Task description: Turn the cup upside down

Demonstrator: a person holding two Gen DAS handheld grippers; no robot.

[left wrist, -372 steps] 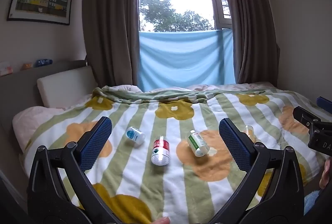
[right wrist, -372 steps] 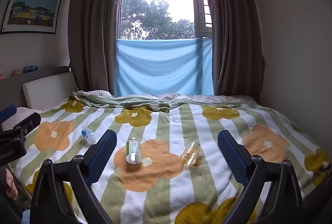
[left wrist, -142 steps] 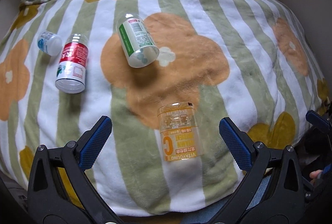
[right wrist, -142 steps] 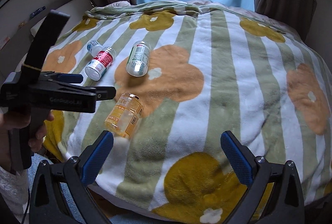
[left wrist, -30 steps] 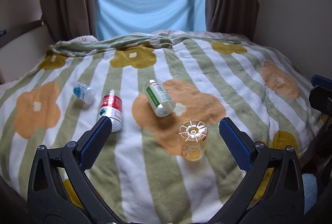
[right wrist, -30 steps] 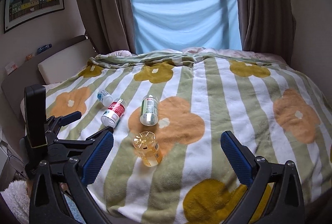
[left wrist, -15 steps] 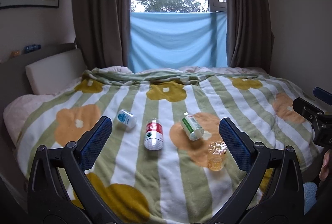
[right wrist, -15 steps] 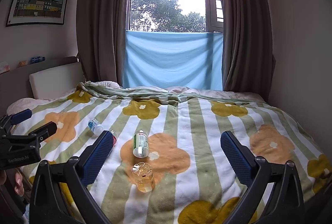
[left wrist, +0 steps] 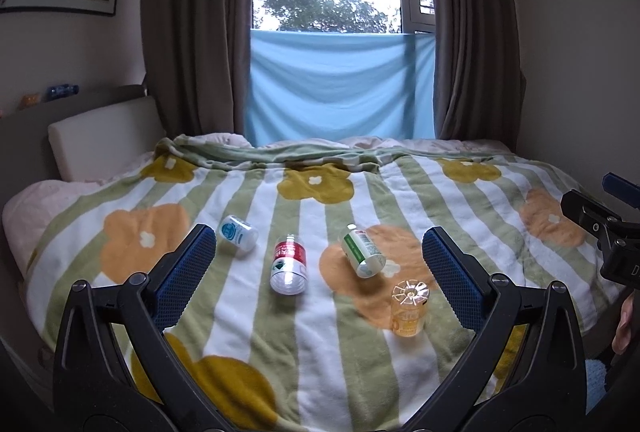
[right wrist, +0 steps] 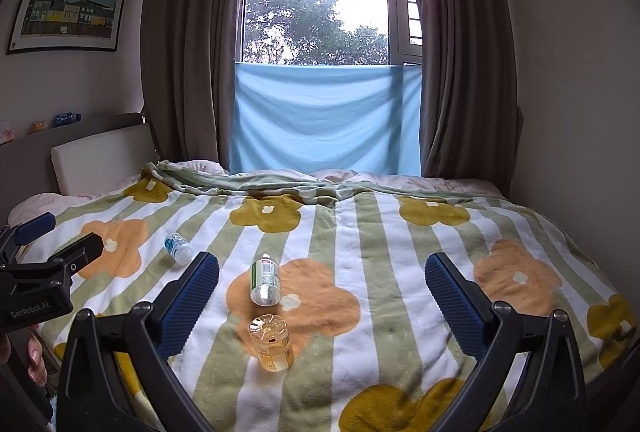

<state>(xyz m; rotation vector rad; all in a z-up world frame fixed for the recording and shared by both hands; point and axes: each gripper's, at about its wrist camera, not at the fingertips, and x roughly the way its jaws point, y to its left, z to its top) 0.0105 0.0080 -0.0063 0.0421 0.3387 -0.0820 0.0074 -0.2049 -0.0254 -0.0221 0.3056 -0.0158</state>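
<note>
The bed's soft fleece blanket (left wrist: 360, 364), striped green and white with orange flowers, carried everything. The left gripper (left wrist: 320, 272) and right gripper (right wrist: 322, 292) both had jaws spread, empty. The small clear amber plastic cup (right wrist: 272, 346) stood inverted, long axis vertical, ribbed base up, low between the right jaws, nearer them.

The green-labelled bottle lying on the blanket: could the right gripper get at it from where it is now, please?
Probably yes. The right gripper is open and empty, and the green-labelled bottle lies ahead between its fingers. Only the upright amber bottle stands nearer, so approach from above.
</note>
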